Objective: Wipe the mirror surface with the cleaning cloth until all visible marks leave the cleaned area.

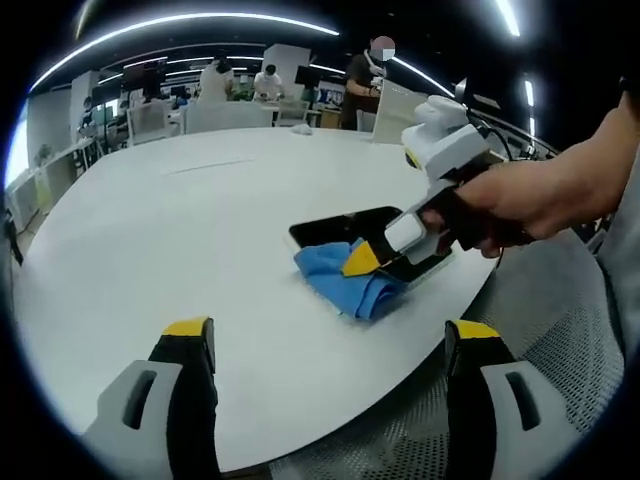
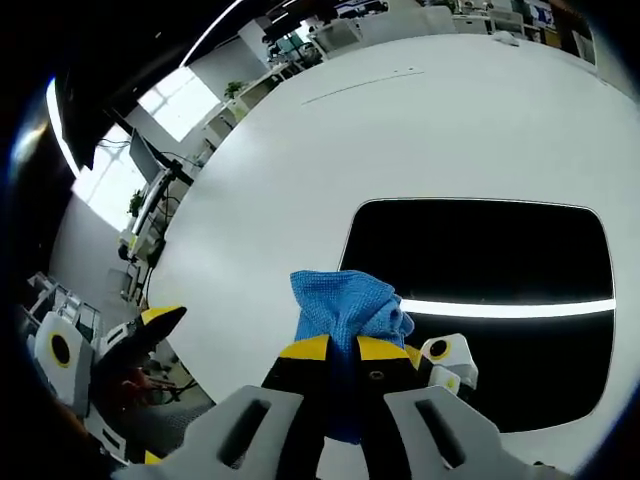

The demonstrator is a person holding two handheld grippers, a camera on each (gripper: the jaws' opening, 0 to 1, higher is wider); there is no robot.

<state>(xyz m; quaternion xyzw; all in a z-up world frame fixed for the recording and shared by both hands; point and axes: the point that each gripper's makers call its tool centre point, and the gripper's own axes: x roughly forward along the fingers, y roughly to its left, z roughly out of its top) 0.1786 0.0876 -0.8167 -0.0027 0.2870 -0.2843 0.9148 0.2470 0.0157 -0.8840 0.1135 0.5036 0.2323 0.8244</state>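
where the left gripper view looked across the white table [image 1: 180,260], the left gripper [image 1: 335,345] stood with its yellow-tipped jaws spread wide and nothing between them, near the table's edge. farther right, the mirror [image 1: 345,228] lay flat on the table, and the right gripper [image 1: 362,258], held in a person's hand [image 1: 520,205], pressed the blue cleaning cloth [image 1: 345,280] onto the mirror's near edge. people sat at desks far behind.

as seen in the right gripper view, the right gripper [image 2: 342,350] had its jaws closed on the cleaning cloth [image 2: 345,310], which rested at the mirror's [image 2: 480,260] near left corner. the dark glass reflected a bright ceiling light. the left gripper [image 2: 150,325] appeared at far left, off the table [image 2: 300,170].
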